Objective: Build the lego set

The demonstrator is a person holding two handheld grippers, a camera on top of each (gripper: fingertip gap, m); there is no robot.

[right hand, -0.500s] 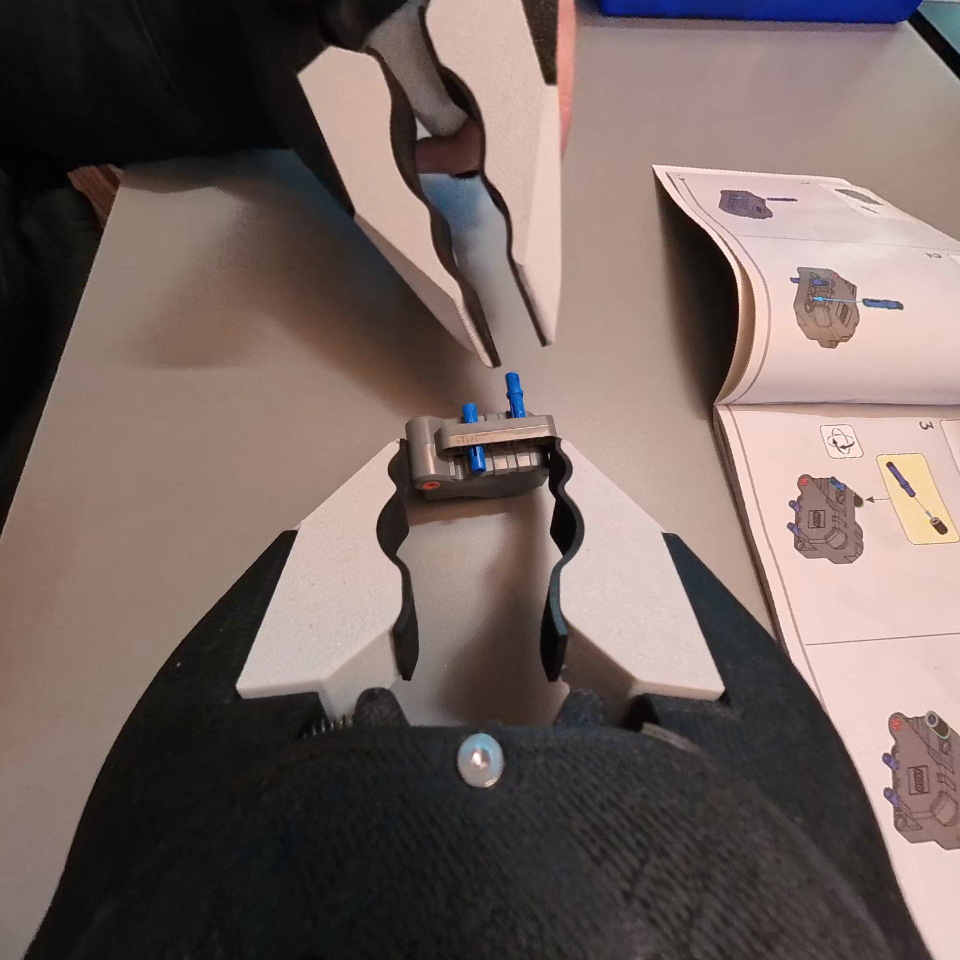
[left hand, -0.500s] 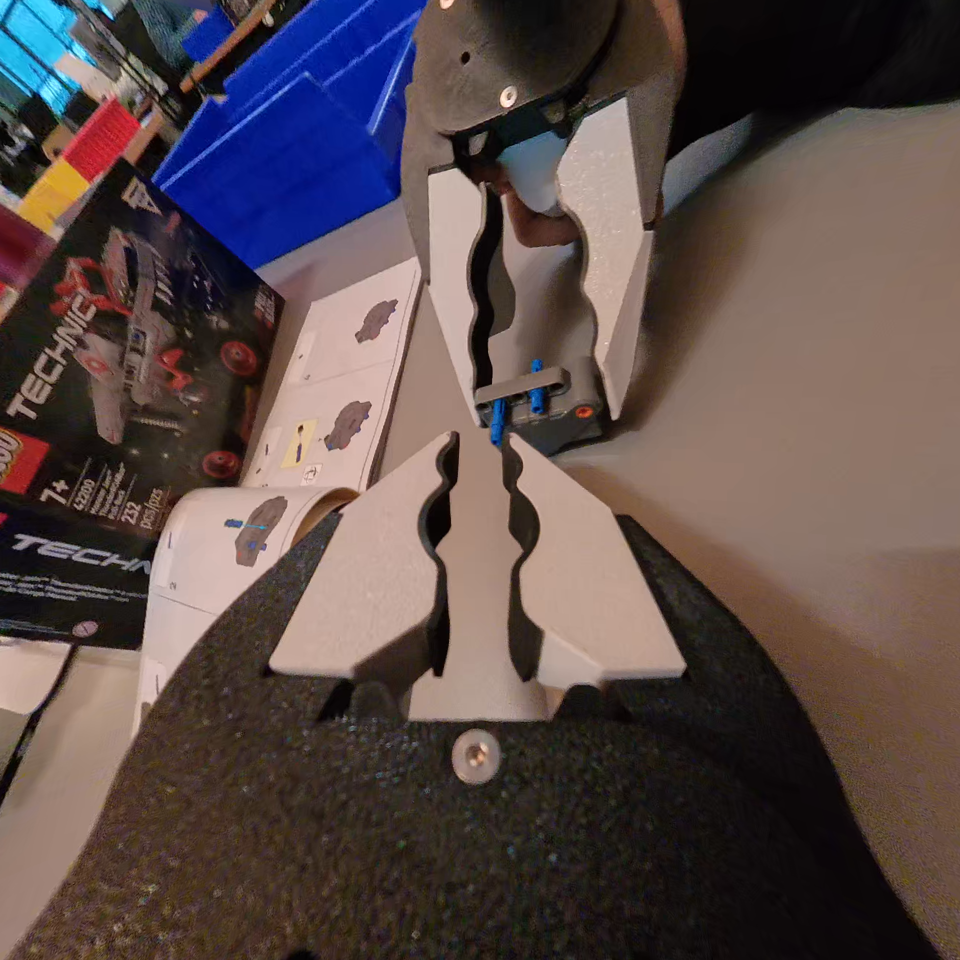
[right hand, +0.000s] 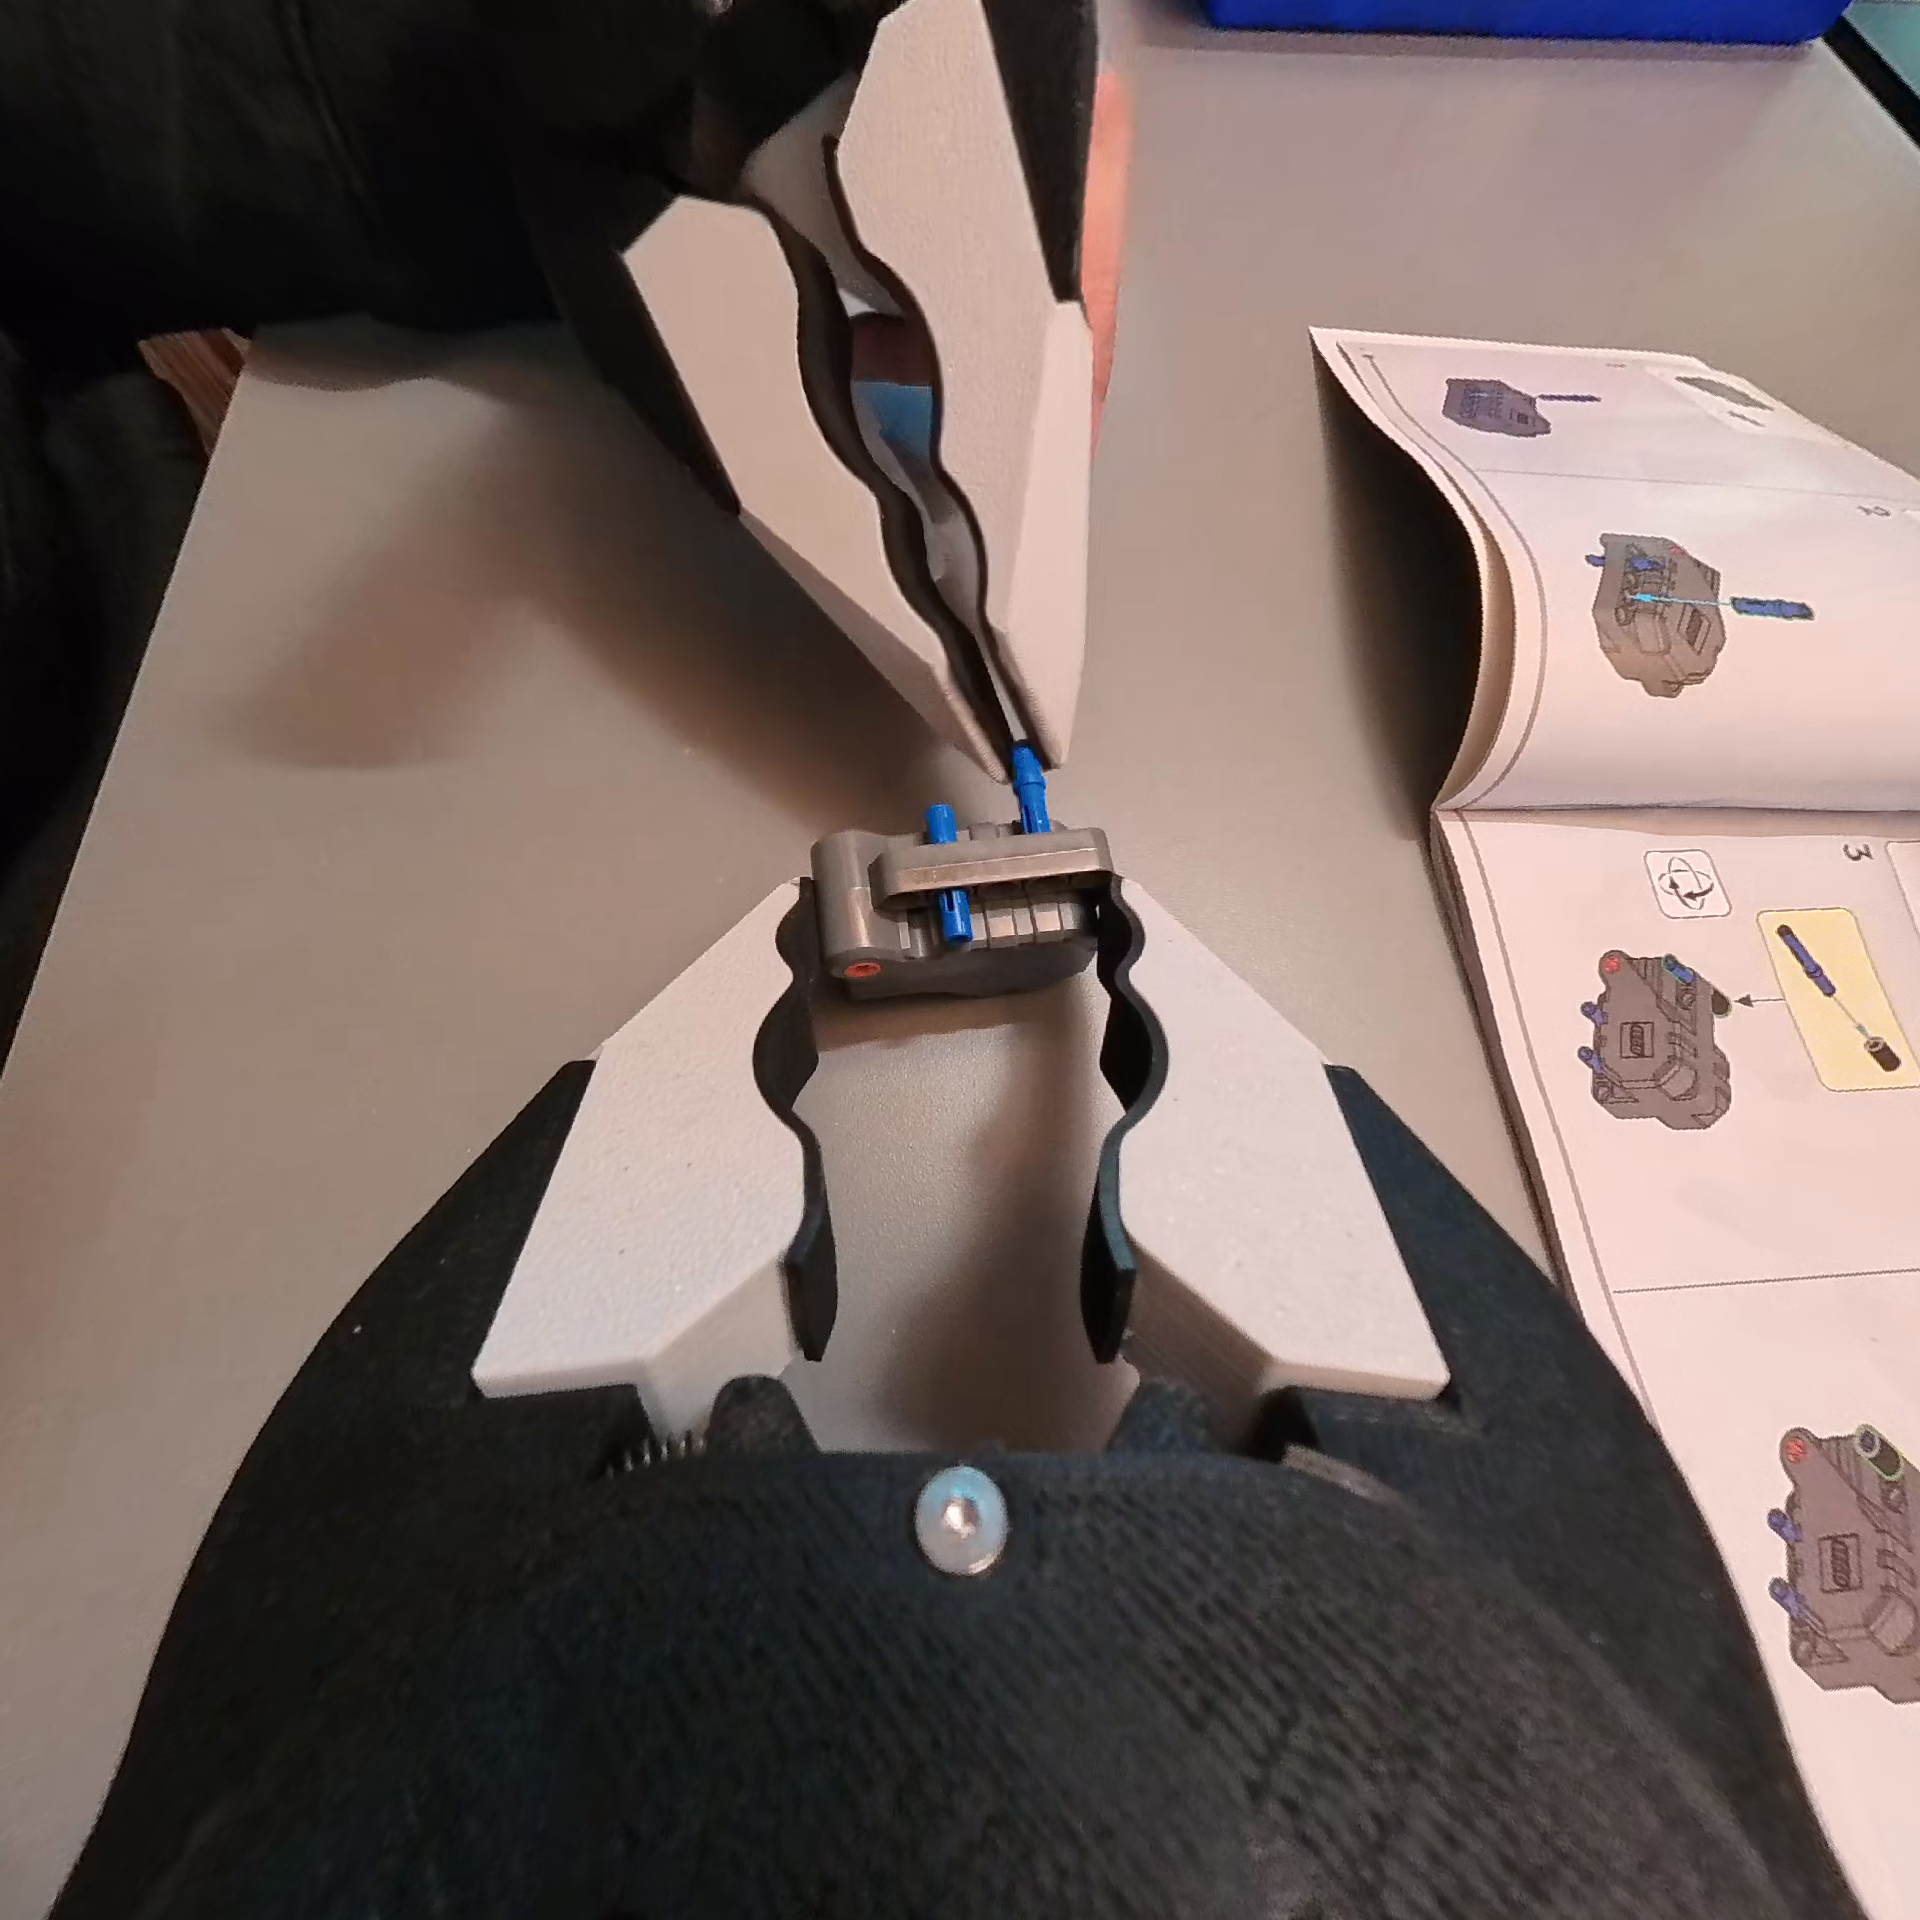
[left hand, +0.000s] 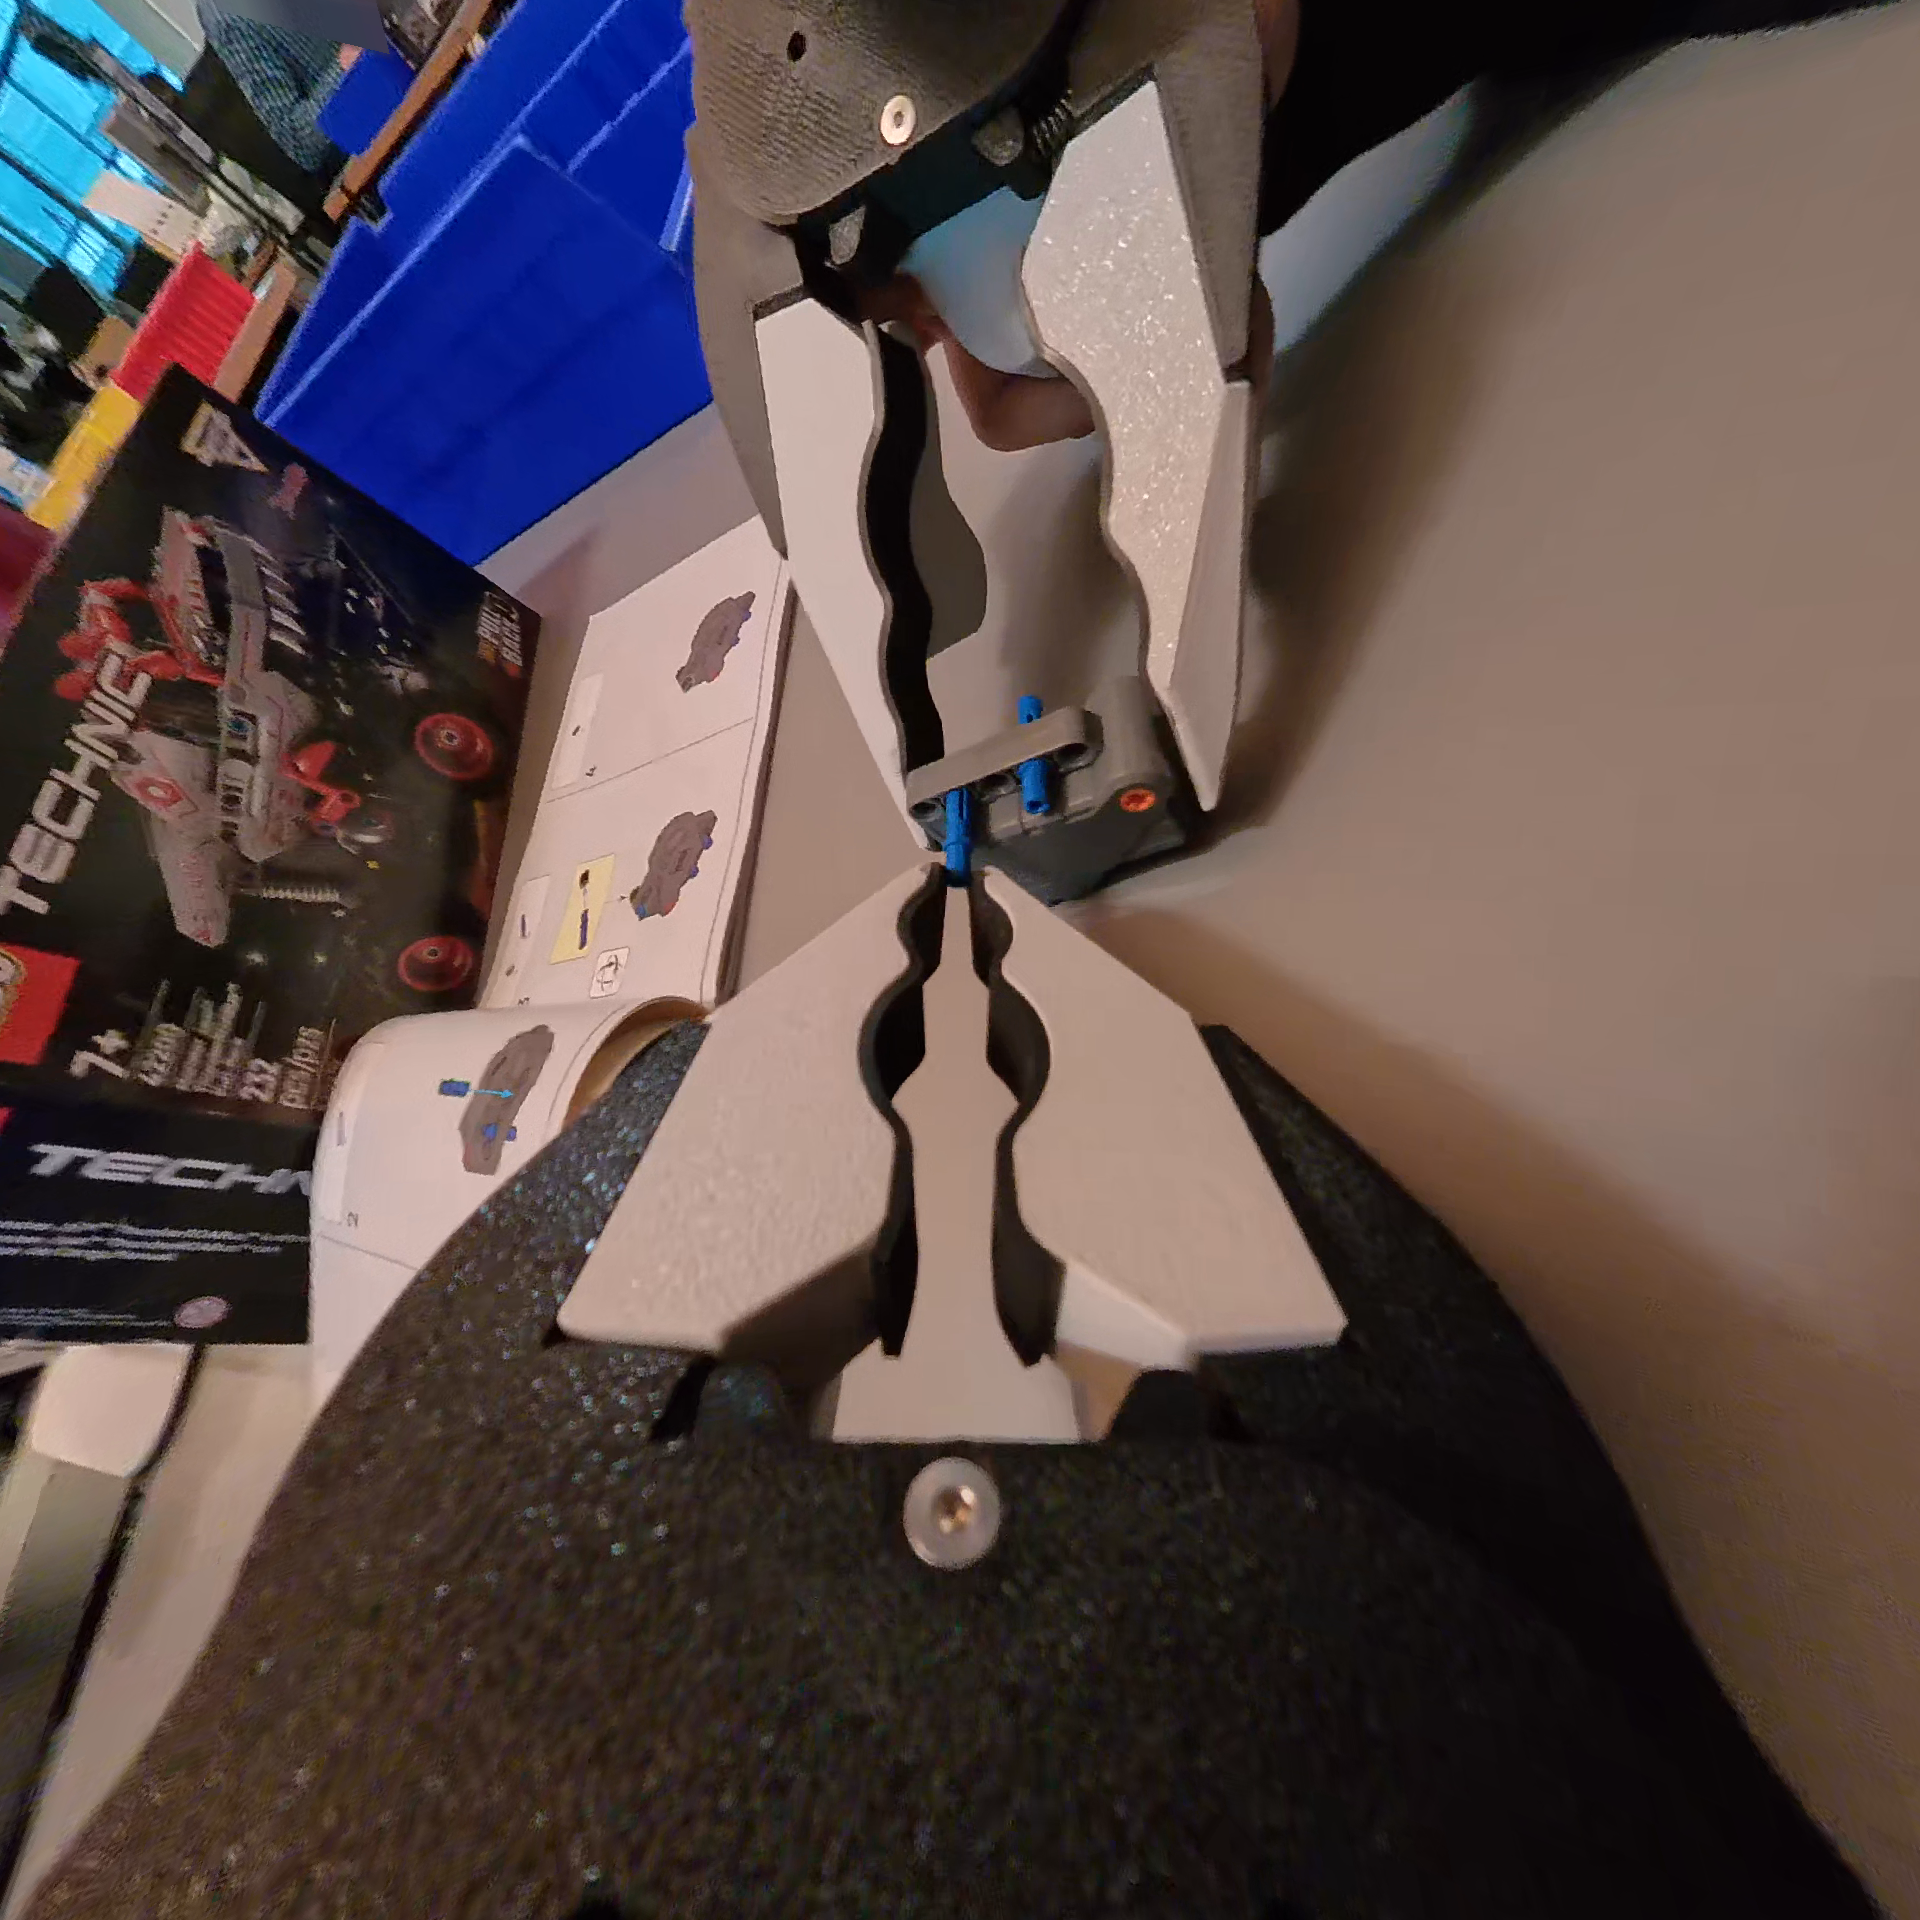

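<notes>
The right claw [right hand: 951, 914] grips the dark grey lego block [right hand: 961, 935] by its two ends between its fingertips, the block resting on the bare grey desk [right hand: 416, 727] out in the open middle, away from the edges in sight. A light grey beam [right hand: 992, 864] lies across the block's top, and two blue pins stand through it: a shorter blue pin [right hand: 948, 871] near the block's orange-dotted end, and a longer blue pin [right hand: 1029, 795] at the other end. The left claw [left hand: 954, 875] is pinched shut on the outer tip of that longer blue pin [left hand: 958, 821], its tips nearly meeting around it, so the pin runs straight from the claw into the beam [left hand: 1003, 753]. The two claws face each other with the block [left hand: 1081, 821] between them. The open instruction booklet [right hand: 1662, 935] lies along the desk beside the block, on the right claw's right, and the set's box [left hand: 229, 790] stands just beyond the booklet [left hand: 644, 790]. Blue bins [left hand: 499, 343] sit past the desk's far edge.
</notes>
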